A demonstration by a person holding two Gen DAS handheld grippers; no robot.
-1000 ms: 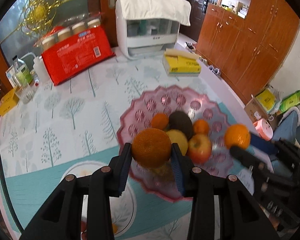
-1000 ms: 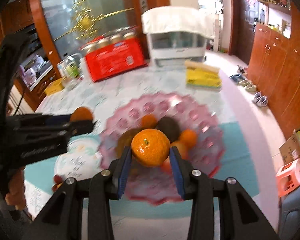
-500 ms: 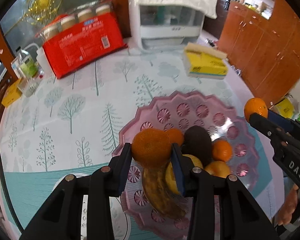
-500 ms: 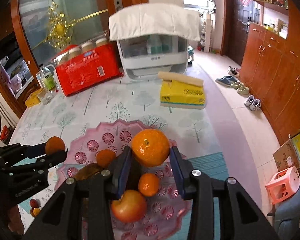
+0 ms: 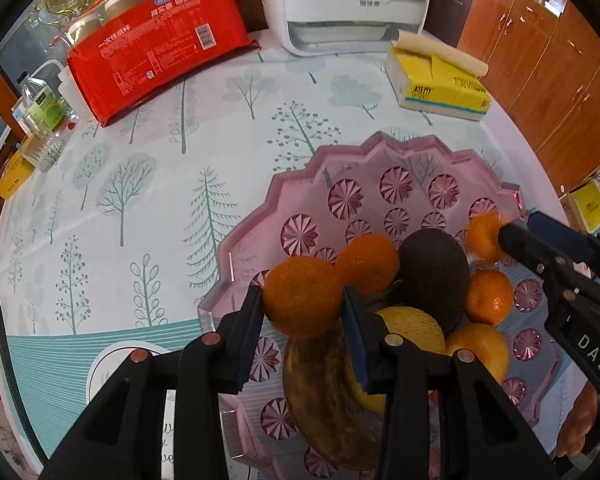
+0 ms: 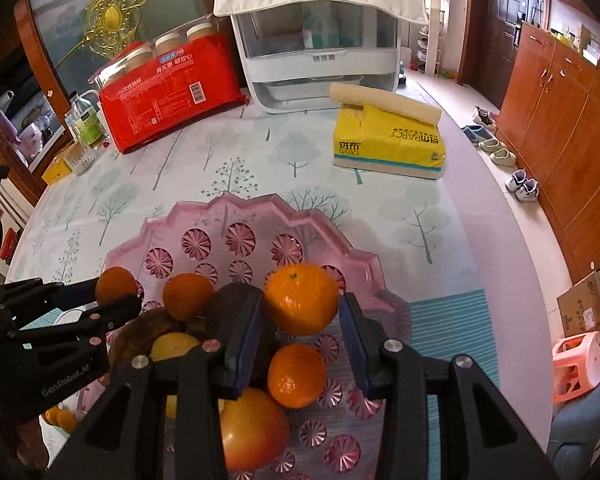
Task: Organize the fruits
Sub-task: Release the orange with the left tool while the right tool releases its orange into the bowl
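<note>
A pink scalloped fruit tray [image 5: 300, 184] [image 6: 260, 208] lies on the tree-print tablecloth. My left gripper [image 5: 303, 304] is shut on an orange [image 5: 302, 295] just above the tray's left side. My right gripper [image 6: 302, 307] is shut on another orange [image 6: 301, 298] over the tray's right part; it shows in the left wrist view at the right edge [image 5: 485, 236]. In the tray lie a dark avocado [image 5: 434, 268], a browned banana [image 5: 324, 396], a yellow fruit [image 5: 410, 326], a red apple [image 6: 252, 432] and several small oranges [image 5: 366, 262] [image 6: 296, 374].
A yellow tissue pack [image 6: 388, 140], a red package of cups [image 6: 168, 88] and a white appliance [image 6: 320, 40] stand at the table's far side. A bottle and glass [image 5: 40, 128] sit at the far left. A white plate [image 5: 112, 364] with small fruit lies left of the tray.
Both grippers have sunk toward the tray with their oranges held. The tray and fruit now look larger and closer in both views.
</note>
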